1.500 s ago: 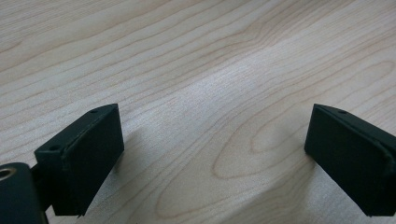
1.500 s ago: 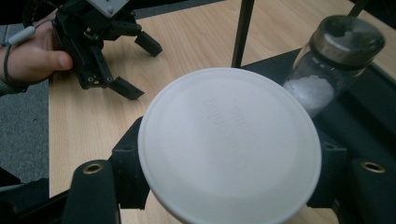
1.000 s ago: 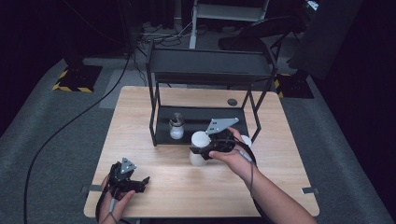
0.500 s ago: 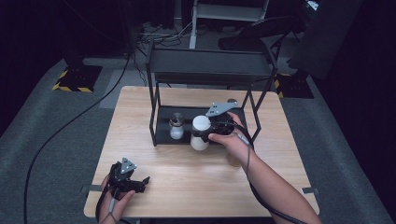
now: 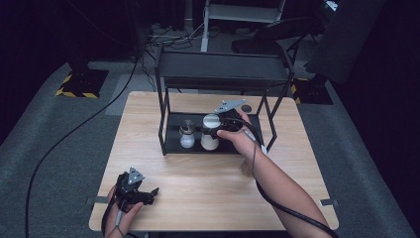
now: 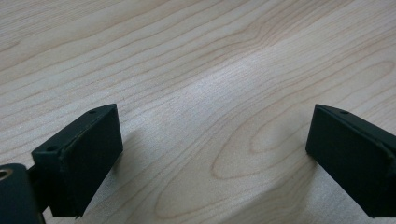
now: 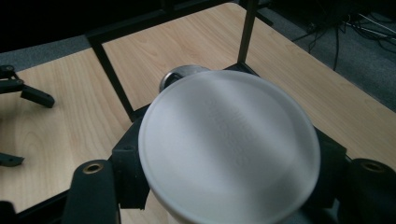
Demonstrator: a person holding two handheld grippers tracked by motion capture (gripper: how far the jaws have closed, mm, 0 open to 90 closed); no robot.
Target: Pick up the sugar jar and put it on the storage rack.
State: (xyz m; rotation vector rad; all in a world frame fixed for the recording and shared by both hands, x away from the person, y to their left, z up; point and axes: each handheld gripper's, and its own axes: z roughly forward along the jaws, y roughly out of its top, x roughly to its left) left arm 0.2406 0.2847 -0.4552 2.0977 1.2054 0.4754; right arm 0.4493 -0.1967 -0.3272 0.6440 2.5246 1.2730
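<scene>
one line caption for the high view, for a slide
Right gripper sets a white-lidded jar beside a small shaker on the black rack's lower shelf; left gripper rests open.

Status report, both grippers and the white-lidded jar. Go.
Right gripper shut on white-lidded jar, at the rack's lower shelf. Left gripper open, idle over the table. Small shaker close beside the jar; rack post nearby.

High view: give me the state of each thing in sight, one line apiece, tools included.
White-lidded jar: upright, lid on, gripped by the right tool, at the rack's lower shelf.
Small glass jar: upright on the lower shelf, beside the white-lidded jar, untouched.
Rack: standing on the table.
Right tool: shut on the white-lidded jar.
Left tool: open, nothing between its jaws, low over the table.
</scene>
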